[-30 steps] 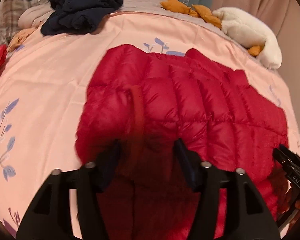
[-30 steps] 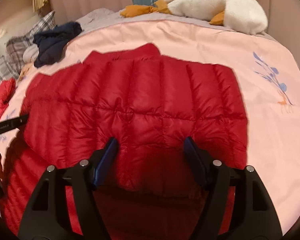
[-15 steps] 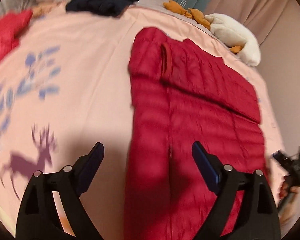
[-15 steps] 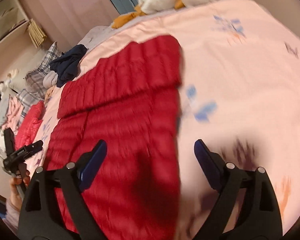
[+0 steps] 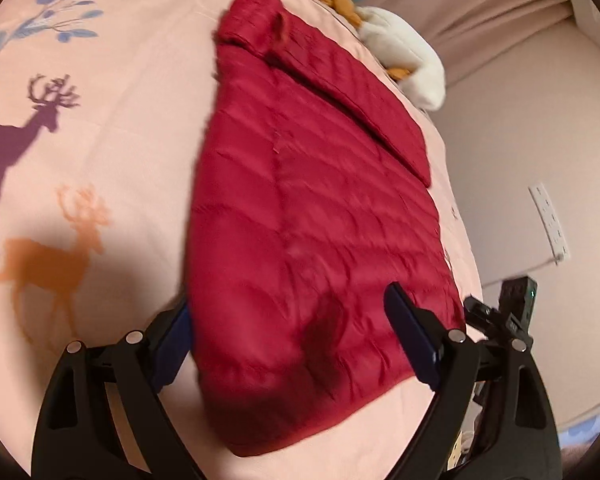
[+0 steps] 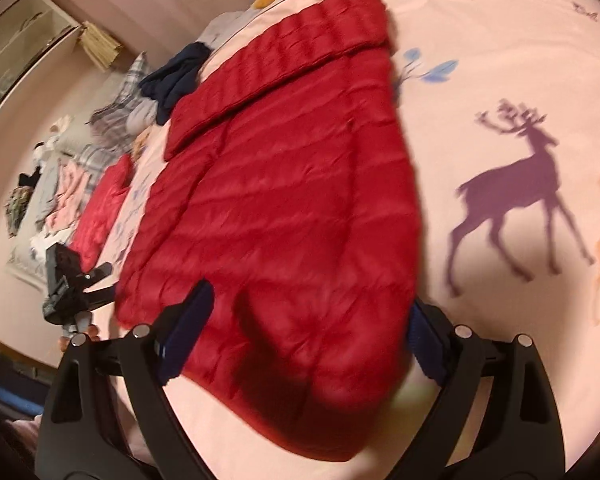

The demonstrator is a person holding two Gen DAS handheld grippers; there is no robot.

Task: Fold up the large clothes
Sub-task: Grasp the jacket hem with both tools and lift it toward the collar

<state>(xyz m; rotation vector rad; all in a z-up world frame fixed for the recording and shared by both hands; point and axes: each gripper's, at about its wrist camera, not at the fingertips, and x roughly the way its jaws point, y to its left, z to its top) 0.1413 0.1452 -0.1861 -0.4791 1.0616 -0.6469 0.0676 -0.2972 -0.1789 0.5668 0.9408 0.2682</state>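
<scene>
Now jacket (image 5: 320, 216) flat (tongs (image 5: 296, 328) wide)

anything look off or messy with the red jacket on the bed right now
Nothing stands out. The red puffer jacket lies flat on the pink bedspread, a folded band across its far end. Other clothes sit heaped at the bed's far side.
</scene>
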